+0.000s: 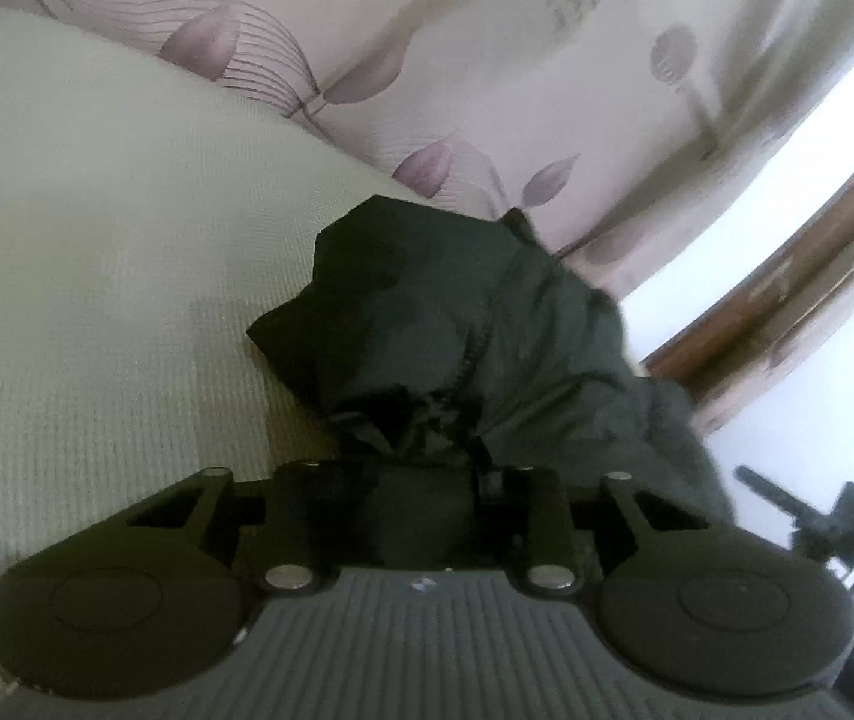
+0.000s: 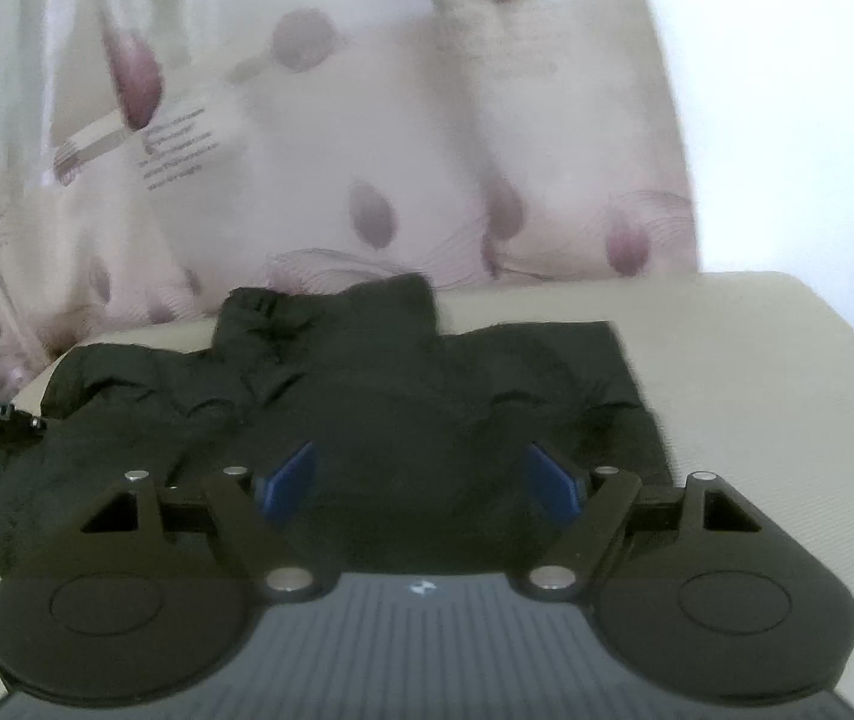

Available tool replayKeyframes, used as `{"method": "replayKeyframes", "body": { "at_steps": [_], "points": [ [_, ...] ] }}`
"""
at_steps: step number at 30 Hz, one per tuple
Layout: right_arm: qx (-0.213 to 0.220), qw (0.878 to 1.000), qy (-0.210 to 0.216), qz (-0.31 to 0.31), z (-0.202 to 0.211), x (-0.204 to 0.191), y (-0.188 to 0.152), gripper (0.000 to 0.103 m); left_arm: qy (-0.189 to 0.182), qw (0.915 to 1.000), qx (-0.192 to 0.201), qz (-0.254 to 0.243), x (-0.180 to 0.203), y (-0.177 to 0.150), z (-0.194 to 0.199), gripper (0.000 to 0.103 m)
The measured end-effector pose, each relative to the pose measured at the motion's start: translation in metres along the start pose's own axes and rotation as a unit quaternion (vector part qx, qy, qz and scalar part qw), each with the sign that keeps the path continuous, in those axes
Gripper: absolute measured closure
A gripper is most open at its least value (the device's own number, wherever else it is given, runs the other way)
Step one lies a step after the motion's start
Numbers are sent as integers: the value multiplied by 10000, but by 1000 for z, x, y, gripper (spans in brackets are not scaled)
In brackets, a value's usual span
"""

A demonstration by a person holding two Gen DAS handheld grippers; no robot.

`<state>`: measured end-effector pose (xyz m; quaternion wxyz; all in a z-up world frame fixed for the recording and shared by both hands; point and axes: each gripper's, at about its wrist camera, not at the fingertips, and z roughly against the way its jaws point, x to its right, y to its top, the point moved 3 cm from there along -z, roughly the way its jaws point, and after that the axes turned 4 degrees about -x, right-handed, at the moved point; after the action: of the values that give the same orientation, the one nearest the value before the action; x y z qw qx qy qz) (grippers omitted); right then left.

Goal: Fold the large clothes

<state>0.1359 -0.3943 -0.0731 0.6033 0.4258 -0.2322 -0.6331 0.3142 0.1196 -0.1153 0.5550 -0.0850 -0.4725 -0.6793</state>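
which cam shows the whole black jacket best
The right wrist view: the black padded jacket lies spread across the pale cushion, its outline mostly visible beyond the open right gripper. The left wrist view shows only a bunched part, with the left gripper shut on it.

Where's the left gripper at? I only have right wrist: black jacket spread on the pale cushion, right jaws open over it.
Observer: The left gripper is shut on the jacket, and the fabric hides its fingertips.
Operator: Is the cloth flat there?
Observer: No. The held part stands up in a crumpled peak against the cushion.
Operator: Which part of the jacket is it?
Observer: I can't tell for sure. A zipper line runs down the bunched fabric toward the grip.
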Motion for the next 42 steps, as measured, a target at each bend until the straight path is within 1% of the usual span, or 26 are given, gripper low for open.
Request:
{"method": "replayKeyframes", "body": {
  "at_steps": [4, 7, 8, 10, 12, 13, 14, 15, 16, 18, 19, 21, 22, 24, 26, 28, 29, 30, 31, 32, 33, 35, 38, 40, 41, 42],
  "points": [
    [104, 9974, 481, 527, -2, -36, 0, 25, -206, 9997, -80, 89, 3, -28, 17, 72],
    [105, 9935, 665, 918, -6, -60, 0, 25, -415, 9988, -237, 132, 4, -40, 25, 71],
    [94, 9918, 747, 1028, -7, -66, -1, 25, -378, 9988, -317, 82, 3, -41, 25, 63],
    [72, 9887, 831, 1242, -11, -78, -2, 24, -340, 9988, -346, -54, 4, -40, 22, 53],
    [32, 9877, 809, 1338, -15, -86, -2, 24, -530, 9975, -402, -225, 8, -36, 17, 31],
    [6, 9877, 845, 1313, -17, -88, -3, 24, -600, 9966, -433, -349, 12, -33, 13, 24],
    [4, 9879, 864, 1288, -18, -90, -2, 24, -667, 9953, -472, -517, 17, -31, 8, 12],
    [0, 9880, 869, 1279, -20, -91, -2, 24, -717, 9939, -516, -666, 22, -29, 2, 2],
    [-17, 9879, 866, 1283, -22, -92, -1, 24, -756, 9926, -555, -772, 27, -27, -2, 0],
    [-42, 9880, 854, 1289, -23, -93, 0, 24, -754, 9920, -535, -864, 30, -20, -14, 4],
    [-41, 9879, 852, 1293, -24, -94, 0, 24, -763, 9928, -505, -778, 28, -19, -17, 8],
    [-14, 9875, 867, 1319, -23, -98, 2, 24, -662, 9946, -554, -576, 22, -19, -22, 50],
    [13, 9869, 878, 1350, -23, -101, 3, 24, -731, 9948, -563, -425, 18, -21, -22, 52],
    [87, 9853, 910, 1442, -22, -107, 4, 24, -791, 9955, -426, -316, 17, -25, -13, 65],
    [160, 9812, 992, 1649, -22, -117, 5, 24, -850, 9958, -289, -154, 17, -30, -6, 70],
    [213, 9756, 990, 1950, -24, -129, 2, 24, -841, 9964, -145, 1, 19, -39, 0, 71],
    [197, 9722, 1019, 2100, -26, -134, 1, 27, -843, 9964, -72, 72, 21, -44, 4, 72],
    [178, 9680, 1055, 2269, -29, -141, 0, 47, -852, 9963, -20, 124, 21, -49, 7, 72],
    [140, 9643, 1037, 2434, -32, -148, -1, 60, -845, 9963, 24, 168, 20, -54, 8, 73],
    [42, 9589, 916, 2685, -37, -156, -4, 78, -815, 9964, 92, 223, 21, -59, 10, 73],
    [-22, 9536, 856, 2888, -42, -162, -6, 83, -809, 9961, 145, 323, 21, -62, 13, 74],
    [-166, 9457, 924, 3111, -51, -168, -12, 88, -815, 9954, 193, 474, 21, -67, 19, 74],
    [-372, 9317, 790, 3527, -67, -174, -23, 89, -820, 9945, 112, 645, 21, -75, 22, 73],
    [-485, 9317, 806, 3510, -78, -174, -28, 90, -840, 9937, 47, 739, 19, -78, 23, 69],
    [-513, 9325, 809, 3481, -83, -174, -29, 91, -877, 9926, -84, 836, 16, -79, 22, 60],
    [-529, 9329, 802, 3472, -86, -173, -30, 91, -905, 9926, -118, 800, 15, -80, 23, 58]
  ]
}}
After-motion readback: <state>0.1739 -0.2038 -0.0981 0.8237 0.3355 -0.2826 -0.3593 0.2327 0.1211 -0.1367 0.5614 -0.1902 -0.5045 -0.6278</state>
